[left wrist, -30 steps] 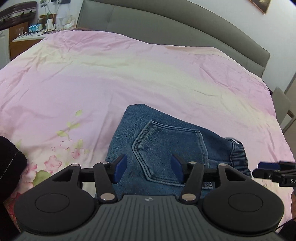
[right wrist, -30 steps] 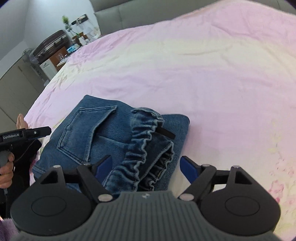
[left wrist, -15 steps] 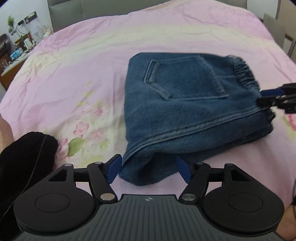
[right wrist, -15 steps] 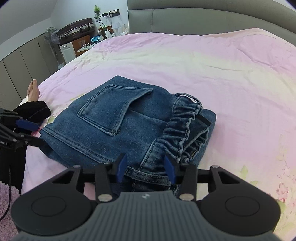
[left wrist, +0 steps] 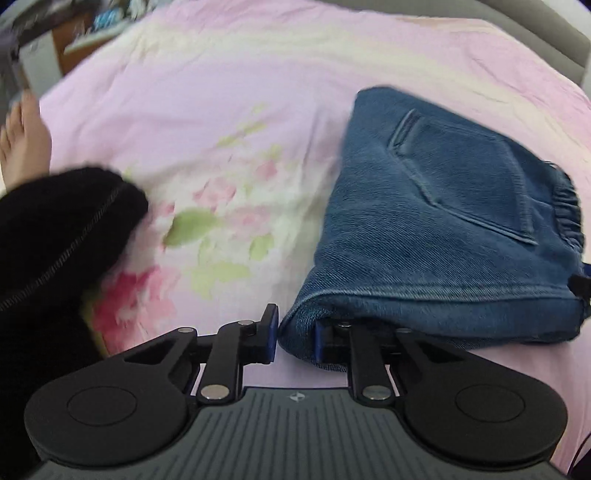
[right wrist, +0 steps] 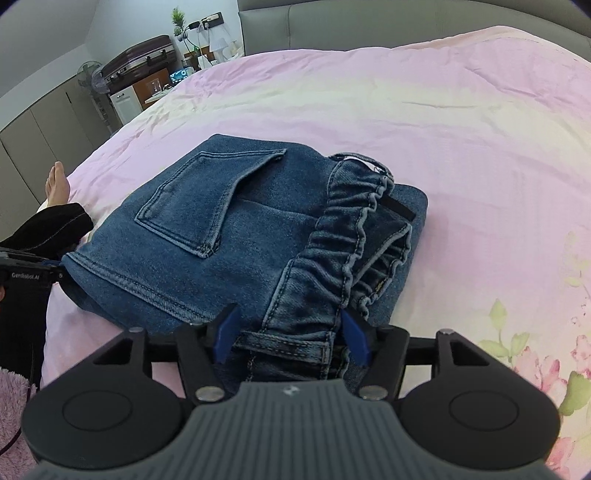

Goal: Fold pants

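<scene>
Folded blue denim pants lie on the pink bedspread, back pocket up, elastic waistband at the right. They also show in the right wrist view. My left gripper is closed on the near left corner fold of the pants; its right finger is under the cloth. My right gripper is closed on the waistband end of the pants. The left gripper shows at the far left of the right wrist view.
The pink floral bedspread covers the bed. A person's black-clad leg and bare foot lie at the left. A grey headboard, suitcase and bedside furniture stand behind.
Both grippers have moved in to the pants and closed on them: the left on the near corner fold, the right on the waistband end. The left view swung left.
</scene>
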A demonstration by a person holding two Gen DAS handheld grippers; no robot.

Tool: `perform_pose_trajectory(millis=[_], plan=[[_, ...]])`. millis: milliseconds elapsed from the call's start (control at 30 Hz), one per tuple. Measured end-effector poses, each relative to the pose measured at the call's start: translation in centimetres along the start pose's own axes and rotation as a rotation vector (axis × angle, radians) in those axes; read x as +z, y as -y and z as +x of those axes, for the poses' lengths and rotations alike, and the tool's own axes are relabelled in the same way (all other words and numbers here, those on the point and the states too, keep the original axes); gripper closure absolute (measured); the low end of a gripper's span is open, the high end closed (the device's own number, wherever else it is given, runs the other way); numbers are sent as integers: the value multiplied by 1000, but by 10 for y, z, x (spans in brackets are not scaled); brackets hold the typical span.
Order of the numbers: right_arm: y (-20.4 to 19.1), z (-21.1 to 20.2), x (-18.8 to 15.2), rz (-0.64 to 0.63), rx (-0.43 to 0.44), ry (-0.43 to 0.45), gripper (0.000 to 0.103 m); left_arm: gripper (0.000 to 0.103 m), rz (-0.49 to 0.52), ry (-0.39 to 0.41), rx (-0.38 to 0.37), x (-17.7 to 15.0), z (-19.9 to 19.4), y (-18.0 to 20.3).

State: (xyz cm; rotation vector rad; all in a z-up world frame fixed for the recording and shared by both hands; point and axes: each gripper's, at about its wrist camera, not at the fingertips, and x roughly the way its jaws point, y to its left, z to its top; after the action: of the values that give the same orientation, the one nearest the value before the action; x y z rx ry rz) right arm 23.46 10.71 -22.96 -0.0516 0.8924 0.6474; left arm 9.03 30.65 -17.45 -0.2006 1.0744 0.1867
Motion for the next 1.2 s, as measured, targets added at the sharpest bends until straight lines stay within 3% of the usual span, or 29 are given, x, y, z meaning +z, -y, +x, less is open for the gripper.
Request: perform_pose_trajectory(millis=[200,400,467,633,833,967,1067,1200], plan=[[-9,8,-13,-73,-10,-17,46,81,2,-32,48,-5,14,6],[4,1,-3,24,23,-33,47,74,40,-7,93,-6,-20,23],[7,-9,1,61,42,-25,48,66,60,22,98,-9,-36,31],[0,-51,6,-1,7,29,48,58,88,139,72,-9,-86,68],[-11,-133,16,-70,-55,210,28,46,172,358,26,-5,-148,140],[-21,-190,16,-105,-79,330,14,35,178,502,6,-12,-182,180],[-28,-227,9,-116,-101,406,7,24,166,588,-16,-22,-200,201],[-39,-262,-9,-126,-150,483,5,12,183,674,12,-41,-214,227]])
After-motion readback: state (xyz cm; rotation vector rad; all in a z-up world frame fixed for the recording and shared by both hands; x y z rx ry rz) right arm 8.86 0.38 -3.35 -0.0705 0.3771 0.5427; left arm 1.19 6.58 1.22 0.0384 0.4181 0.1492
